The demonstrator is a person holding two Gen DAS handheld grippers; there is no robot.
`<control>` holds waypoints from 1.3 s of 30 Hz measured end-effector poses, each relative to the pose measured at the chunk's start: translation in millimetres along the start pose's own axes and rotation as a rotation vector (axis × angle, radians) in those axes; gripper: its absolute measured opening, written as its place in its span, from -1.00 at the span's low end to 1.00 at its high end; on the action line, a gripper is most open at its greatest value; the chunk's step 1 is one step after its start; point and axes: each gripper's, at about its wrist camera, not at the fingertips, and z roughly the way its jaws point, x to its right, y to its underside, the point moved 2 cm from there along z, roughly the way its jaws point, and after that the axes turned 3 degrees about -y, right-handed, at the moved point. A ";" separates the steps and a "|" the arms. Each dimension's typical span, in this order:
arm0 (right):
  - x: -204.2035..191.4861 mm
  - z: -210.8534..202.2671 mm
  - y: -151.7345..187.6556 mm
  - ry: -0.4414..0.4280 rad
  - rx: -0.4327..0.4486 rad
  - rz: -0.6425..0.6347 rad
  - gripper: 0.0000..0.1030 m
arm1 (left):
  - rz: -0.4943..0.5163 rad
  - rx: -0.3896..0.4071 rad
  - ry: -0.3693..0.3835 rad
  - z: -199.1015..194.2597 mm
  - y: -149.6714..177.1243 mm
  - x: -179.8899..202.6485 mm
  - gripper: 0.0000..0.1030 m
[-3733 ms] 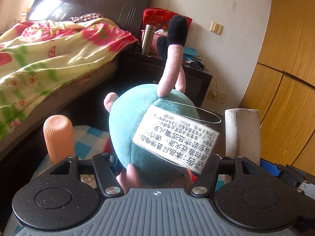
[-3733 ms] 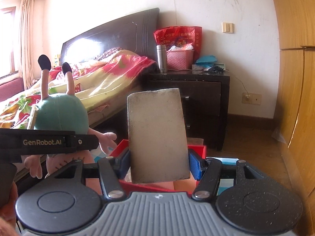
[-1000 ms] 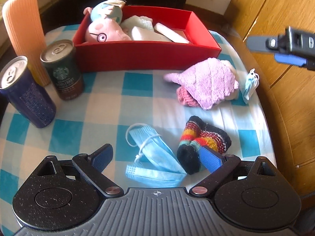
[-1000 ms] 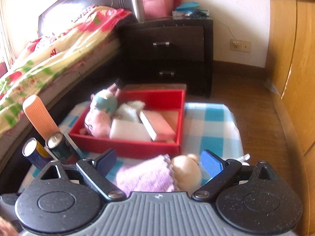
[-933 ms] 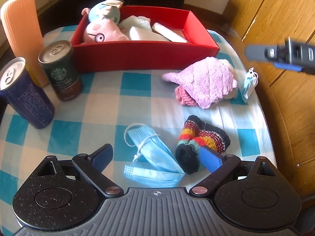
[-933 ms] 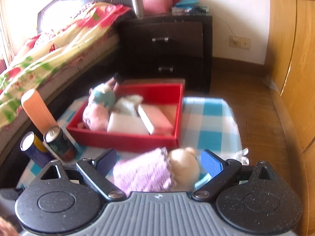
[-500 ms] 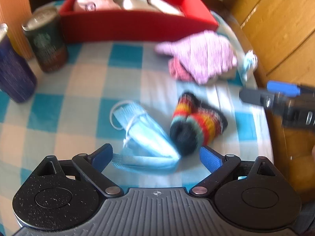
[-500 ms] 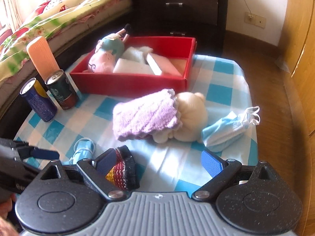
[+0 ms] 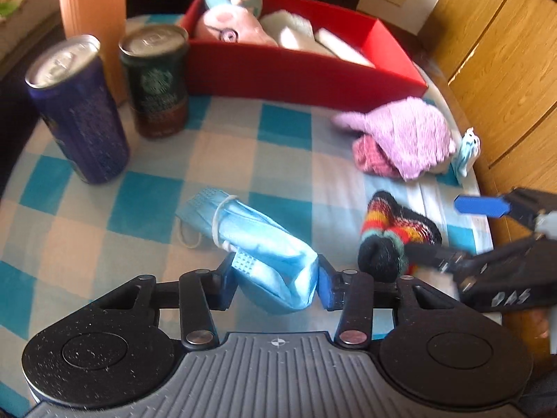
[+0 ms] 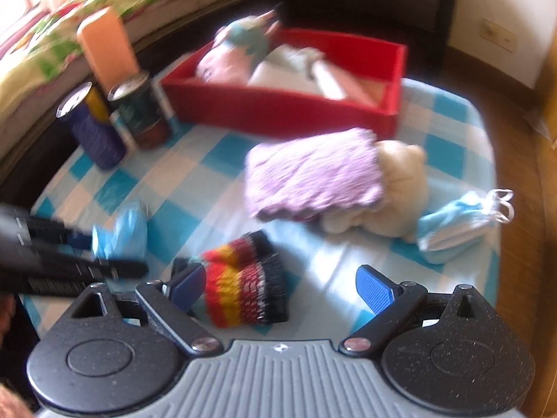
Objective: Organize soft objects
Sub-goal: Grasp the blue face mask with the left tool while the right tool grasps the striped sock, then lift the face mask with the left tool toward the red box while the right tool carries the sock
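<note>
Between the blue pads of our left gripper point(image 9: 276, 280) lies the near end of a crumpled blue face mask point(image 9: 250, 235), the rest of it trailing away across the checked tablecloth point(image 9: 87, 237). The jaws are closing on it now, and both pads already seem to touch the bunched fabric, so we judge the grip is nearly made. We take it by the thick folded end, probably because the ear loops and thin edges would slip.

Just beside it to the right lies the rainbow-striped knitted sock point(image 10: 245, 280), and our right gripper point(image 10: 282, 285) stands wide open over it. The left pad is at the sock's edge; the right pad is well clear, so nothing is held there yet. That wide spread suits a bulky, springy thing, and we would say both hands are set up to lift at once.

Farther back, a cream plush bear point(image 10: 400, 188) lies under a purple knitted cloth point(image 10: 313, 177), with a second blue mask point(image 10: 452, 224) by the table's right edge. These still wait on the cloth, near the red box point(image 9: 296, 69), which stands at the back and already holds a pink-and-teal plush toy point(image 9: 229, 22) and some pale sponges. That box looks to be the collecting place for everything soft.

The two drink cans point(image 9: 115, 104) and the tall orange cylinder point(image 9: 92, 14) stand apart at the left, hard things, so we leave them be.
</note>
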 end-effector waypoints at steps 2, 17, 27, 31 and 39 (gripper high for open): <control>-11.9 8.4 2.3 0.011 -0.005 -0.063 0.42 | 0.003 0.015 -0.001 -4.7 -0.2 -2.1 -0.14; -40.3 50.5 -6.3 -0.030 0.015 -0.109 0.00 | -0.014 -0.039 -0.025 11.8 9.6 -17.3 -0.15; -34.9 46.1 -6.1 -0.074 -0.012 -0.024 -0.54 | 0.080 -0.037 -0.075 15.6 9.8 -4.3 -0.15; -34.8 43.6 -4.9 -0.088 -0.023 -0.013 -0.60 | 0.119 -0.014 -0.089 12.4 9.1 4.0 -0.15; -34.7 23.9 -7.6 -0.096 0.020 -0.029 -0.83 | 0.212 0.083 -0.155 -1.0 3.4 24.4 -0.15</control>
